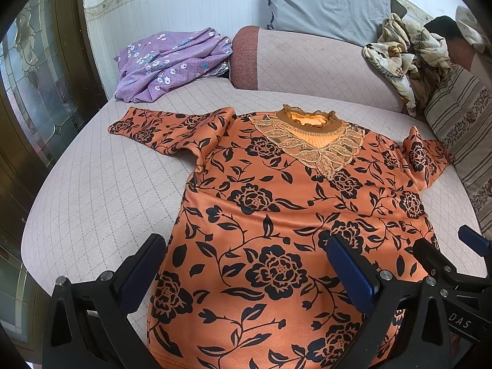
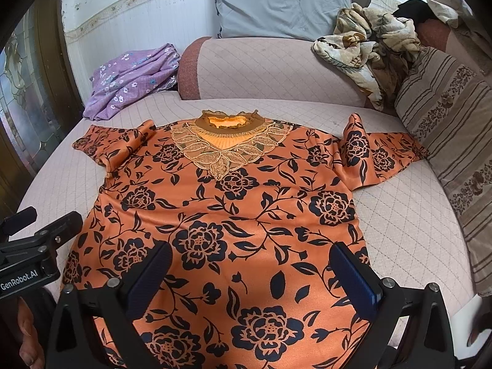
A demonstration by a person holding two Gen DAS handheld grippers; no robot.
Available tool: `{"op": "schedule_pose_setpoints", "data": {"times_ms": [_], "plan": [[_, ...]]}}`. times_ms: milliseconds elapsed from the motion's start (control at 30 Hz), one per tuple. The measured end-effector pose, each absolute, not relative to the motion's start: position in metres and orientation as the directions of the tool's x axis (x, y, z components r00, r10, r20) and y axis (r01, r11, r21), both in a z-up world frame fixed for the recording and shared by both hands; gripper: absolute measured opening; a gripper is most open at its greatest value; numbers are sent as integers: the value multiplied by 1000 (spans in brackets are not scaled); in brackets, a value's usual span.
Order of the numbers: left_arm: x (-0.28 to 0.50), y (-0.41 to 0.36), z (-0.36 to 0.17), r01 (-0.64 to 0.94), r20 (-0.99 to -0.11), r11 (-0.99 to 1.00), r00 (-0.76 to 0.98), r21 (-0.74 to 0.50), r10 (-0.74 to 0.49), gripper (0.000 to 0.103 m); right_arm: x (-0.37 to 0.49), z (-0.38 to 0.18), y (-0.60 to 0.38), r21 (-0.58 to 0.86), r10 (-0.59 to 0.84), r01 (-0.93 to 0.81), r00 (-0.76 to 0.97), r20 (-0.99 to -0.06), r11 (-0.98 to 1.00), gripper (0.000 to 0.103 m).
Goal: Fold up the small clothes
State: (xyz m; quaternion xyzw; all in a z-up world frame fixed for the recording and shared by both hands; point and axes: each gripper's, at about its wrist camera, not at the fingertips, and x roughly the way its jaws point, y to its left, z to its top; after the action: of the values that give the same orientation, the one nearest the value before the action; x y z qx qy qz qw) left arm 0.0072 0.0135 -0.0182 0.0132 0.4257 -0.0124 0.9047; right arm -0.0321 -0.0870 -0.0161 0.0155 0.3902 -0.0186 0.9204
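The orange floral top (image 1: 261, 215) lies spread face-up on the quilted sofa seat (image 1: 101, 190), lace collar (image 1: 310, 141) toward the far backrest and hem toward the near edge. Its left sleeve (image 1: 160, 132) reaches out to the far left, partly doubled over near the shoulder; its right sleeve (image 2: 375, 153) runs to the right, its cuff touching the striped cushion (image 2: 446, 141).

The left gripper (image 1: 246, 267) hovers above the near left part of the body, jaws spread wide, holding nothing. The right gripper (image 2: 252, 276) hangs over the near middle, likewise wide and empty. Neither appears to touch the cloth.

The fabric looks thin, soft and somewhat glossy, so it will likely be light, limp and inclined to slide on itself; a pinch should gather only one layer unless pressed down. The lace trim seems delicate and is best avoided. Sensible holds are probably a sleeve cuff, a shoulder seam, or the hem corners, where edges give firmer purchase.

A purple flowered cloth (image 1: 166, 61) sits far left, a crumpled patterned blanket (image 1: 402, 58) far right.
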Motion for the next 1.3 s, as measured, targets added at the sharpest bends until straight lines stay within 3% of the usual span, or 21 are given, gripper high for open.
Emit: {"op": "schedule_pose_setpoints", "data": {"times_ms": [1100, 1300], "plan": [[6, 13, -23, 35, -775, 999, 631, 13, -12, 103, -30, -21, -87, 19, -17, 45, 688, -725, 999, 103], [22, 43, -35, 0, -799, 998, 598, -67, -54, 103, -29, -21, -105, 87, 42, 28, 706, -707, 996, 103]]}}
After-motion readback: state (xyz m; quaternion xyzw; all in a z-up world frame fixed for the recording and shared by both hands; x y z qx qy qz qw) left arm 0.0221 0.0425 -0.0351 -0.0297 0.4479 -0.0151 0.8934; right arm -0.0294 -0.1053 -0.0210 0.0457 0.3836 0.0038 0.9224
